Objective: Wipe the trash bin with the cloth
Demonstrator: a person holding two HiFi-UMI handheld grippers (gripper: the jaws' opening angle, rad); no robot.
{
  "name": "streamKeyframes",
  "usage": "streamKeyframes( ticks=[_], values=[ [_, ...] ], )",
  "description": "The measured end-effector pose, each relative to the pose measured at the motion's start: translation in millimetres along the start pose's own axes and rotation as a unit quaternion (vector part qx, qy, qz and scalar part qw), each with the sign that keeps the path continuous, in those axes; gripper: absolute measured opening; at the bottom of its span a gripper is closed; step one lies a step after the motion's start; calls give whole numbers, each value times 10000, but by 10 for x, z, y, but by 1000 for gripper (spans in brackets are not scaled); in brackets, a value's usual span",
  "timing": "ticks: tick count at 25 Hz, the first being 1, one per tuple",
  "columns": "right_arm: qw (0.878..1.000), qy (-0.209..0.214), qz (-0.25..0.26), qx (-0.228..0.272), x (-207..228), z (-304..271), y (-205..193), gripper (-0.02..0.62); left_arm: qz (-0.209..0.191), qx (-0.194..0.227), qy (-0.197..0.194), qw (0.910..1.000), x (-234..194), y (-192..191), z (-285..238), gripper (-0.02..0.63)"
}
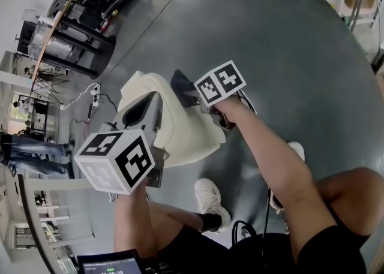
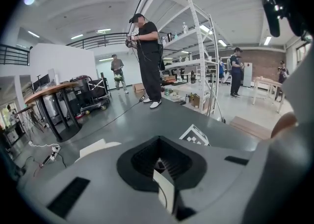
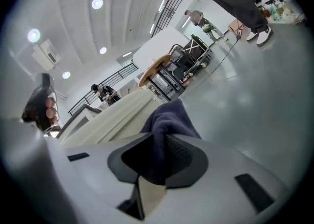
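Grey polished floor (image 1: 288, 45) is spreading across a big open workshop, with tables, shelving and a few people standing far off. At the left, the left gripper (image 2: 161, 161) is hovering by the left side of the trash bin (image 1: 180, 129). Its jaws are sitting close together with nothing between them, and I cannot tell whether it is touching the bin. The cream bin is sitting on the floor just ahead of the person's feet.

Further right, the dark blue cloth (image 1: 182, 82) is bunching against the bin's far edge. The right gripper (image 3: 159, 161) is pinching a fold of it tightly between its jaws, with the loose end hanging out in front.

The wiping itself seems to be the step in hand, with the cloth lying at or on the bin's surface. The next move is probably calling for the right gripper to be dragging the cloth along the cream side under steady pressure. The left gripper would be bracing the light bin so it is not sliding or tipping away.
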State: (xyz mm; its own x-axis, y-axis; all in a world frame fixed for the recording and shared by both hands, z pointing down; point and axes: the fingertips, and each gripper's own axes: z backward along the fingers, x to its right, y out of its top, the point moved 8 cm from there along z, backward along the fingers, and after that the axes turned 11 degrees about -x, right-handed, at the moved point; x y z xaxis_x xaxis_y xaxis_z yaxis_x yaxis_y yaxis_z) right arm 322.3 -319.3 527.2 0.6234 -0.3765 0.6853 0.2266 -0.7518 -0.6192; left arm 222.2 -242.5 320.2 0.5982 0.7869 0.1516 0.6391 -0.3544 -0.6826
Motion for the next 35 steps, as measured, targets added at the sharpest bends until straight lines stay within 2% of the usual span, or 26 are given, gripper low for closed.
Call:
streamKeyframes(
  ticks=[11, 16, 23, 29, 35],
  values=[
    [9978, -211, -427, -464, 442, -380, -298, 69, 18, -141, -222, 9997, -82, -12, -19, 0],
    [9959, -327, -502, -672, 639, -457, -666, 69, -100, -342, -373, 9987, 105, -163, -60, 0],
    [9913, -592, -655, -980, 875, -602, -1075, 69, -218, -370, -557, 9975, 278, -166, -47, 0],
    [9856, -832, -768, -1258, 1096, -834, -1057, 69, -184, -453, -696, 9964, 88, -18, -108, 0],
    [9838, -1051, -782, -1222, 1128, -815, -1178, 69, -129, -425, -673, 9967, 48, -69, -56, 0]
  ],
)
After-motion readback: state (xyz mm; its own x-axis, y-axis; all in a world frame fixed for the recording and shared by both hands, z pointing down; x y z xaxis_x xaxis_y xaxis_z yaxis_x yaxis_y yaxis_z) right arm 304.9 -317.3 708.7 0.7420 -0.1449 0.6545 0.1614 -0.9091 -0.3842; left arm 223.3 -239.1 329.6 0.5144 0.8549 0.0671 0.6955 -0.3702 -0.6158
